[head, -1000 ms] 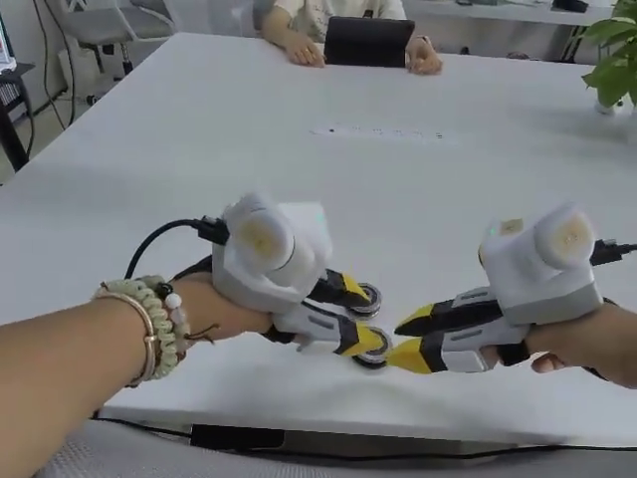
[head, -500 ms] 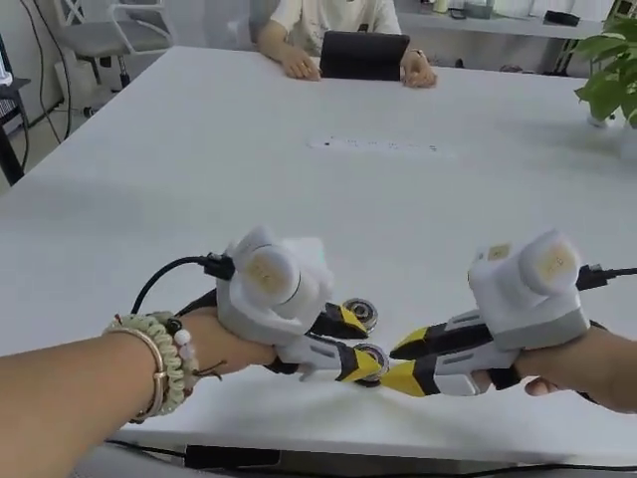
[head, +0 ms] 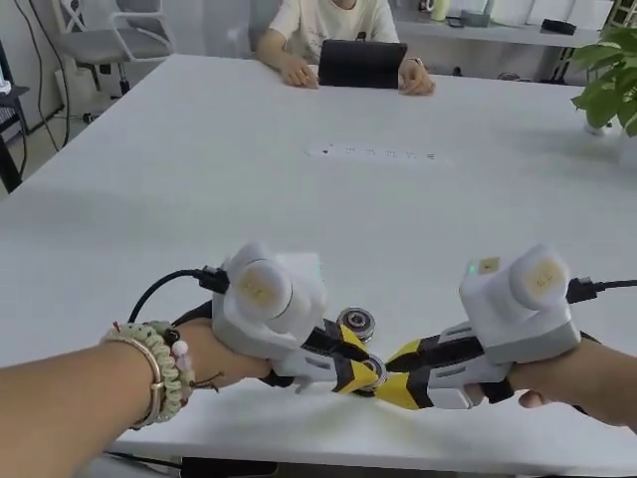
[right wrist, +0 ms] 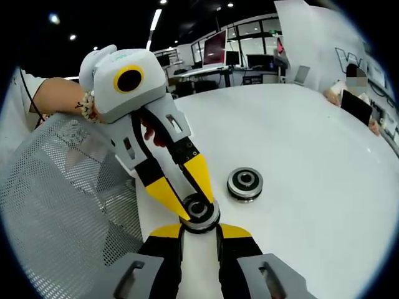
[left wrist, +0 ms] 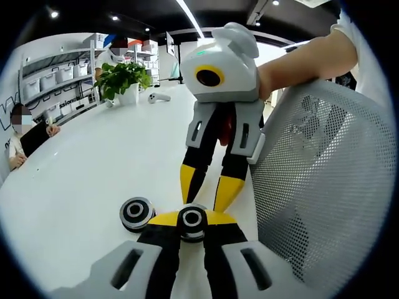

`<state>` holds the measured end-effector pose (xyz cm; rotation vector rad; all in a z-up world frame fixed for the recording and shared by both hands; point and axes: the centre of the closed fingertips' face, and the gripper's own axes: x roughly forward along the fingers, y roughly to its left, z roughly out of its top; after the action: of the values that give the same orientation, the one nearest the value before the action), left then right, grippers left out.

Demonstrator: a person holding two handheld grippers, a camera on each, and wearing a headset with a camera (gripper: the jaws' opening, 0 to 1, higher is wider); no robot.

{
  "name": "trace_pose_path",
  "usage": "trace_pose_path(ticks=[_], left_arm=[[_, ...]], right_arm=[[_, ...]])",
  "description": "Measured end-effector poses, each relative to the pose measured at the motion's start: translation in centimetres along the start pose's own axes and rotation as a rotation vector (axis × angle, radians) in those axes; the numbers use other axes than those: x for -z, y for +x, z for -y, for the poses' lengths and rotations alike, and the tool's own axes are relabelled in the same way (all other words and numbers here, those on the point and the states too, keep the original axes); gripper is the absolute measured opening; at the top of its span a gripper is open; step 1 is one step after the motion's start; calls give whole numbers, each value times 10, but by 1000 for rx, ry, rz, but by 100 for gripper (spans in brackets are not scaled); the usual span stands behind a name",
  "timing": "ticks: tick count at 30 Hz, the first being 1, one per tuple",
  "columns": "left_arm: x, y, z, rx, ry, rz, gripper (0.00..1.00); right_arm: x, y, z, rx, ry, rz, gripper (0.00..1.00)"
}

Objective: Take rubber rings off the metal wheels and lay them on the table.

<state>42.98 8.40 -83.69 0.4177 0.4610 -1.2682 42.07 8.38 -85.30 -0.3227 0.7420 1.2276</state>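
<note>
White tabletop [head: 299,199] is stretching away across a bright office, with a person [head: 338,25] sitting at the far end behind a dark laptop [head: 360,65], a potted plant [head: 609,70] standing at the far right and an office chair [head: 100,35] at the far left. At the near edge two hand-held tools are meeting tip to tip over one metal wheel [head: 370,370]. The left tongs [head: 355,358] are clamping that wheel, which is sitting squarely between their yellow tips in the left gripper view. The right tongs [head: 391,373] are narrowed to a small gap with their tips at the wheel's edge; whether they are actually biting the dark rubber ring [right wrist: 214,219] cannot be told. A second wheel [head: 355,322] is lying flat on the tabletop just beyond, its ring seemingly on. The step in hand appears to be stripping the first ring. Next, the right tongs are probably needing a firm pinch on the ring alone, then a peeling pull away while the left is holding steady.
</note>
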Motion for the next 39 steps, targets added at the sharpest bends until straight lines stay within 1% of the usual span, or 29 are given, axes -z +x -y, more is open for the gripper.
trace_pose_path(ticks=[7,9,10,11,13,15,20,21,22,24,26,29,31,32,34,36,39], left_arm=[[0,0,0,-1,-8,11,8],[-1,0,0,-2,-8,12,8],[-1,0,0,-3,-9,13,8],[-1,0,-1,-4,-10,13,8],[-1,0,-1,-6,-11,15,8],[-1,0,-1,-7,-12,16,8],[-1,0,-1,-8,-14,18,8],[-1,0,-2,-8,-14,19,8],[-1,0,-2,-8,-14,19,8],[-1,0,-2,-8,-14,18,8],[-1,0,-2,-7,-14,19,8],[-1,0,-2,-7,-14,20,8],[-1,0,-3,-7,-15,21,8],[-1,0,-3,-8,-15,21,8],[-1,0,-3,-9,-16,21,8],[-1,0,-4,-9,-17,22,8],[-1,0,-4,-8,-19,23,8]], right_arm=[[1,0,1,7,-52,-11,16],[4,-1,3,18,-68,-28,12],[5,-1,5,28,-69,-35,6],[5,-1,7,38,-66,-34,5],[5,-1,6,32,-65,-32,4],[4,-1,6,41,-89,-35,4],[4,-1,9,54,-83,-42,0],[4,-2,11,66,-82,-42,0],[3,-2,10,62,-64,-38,0],[3,-1,11,71,-61,-48,0],[4,0,12,83,-31,-58,0],[5,0,13,96,62,-58,0],[5,0,14,97,109,-57,0],[6,0,14,97,150,-50,0],[6,1,15,91,206,-35,0],[6,0,16,88,219,-24,0],[6,0,16,86,240,-32,0]])
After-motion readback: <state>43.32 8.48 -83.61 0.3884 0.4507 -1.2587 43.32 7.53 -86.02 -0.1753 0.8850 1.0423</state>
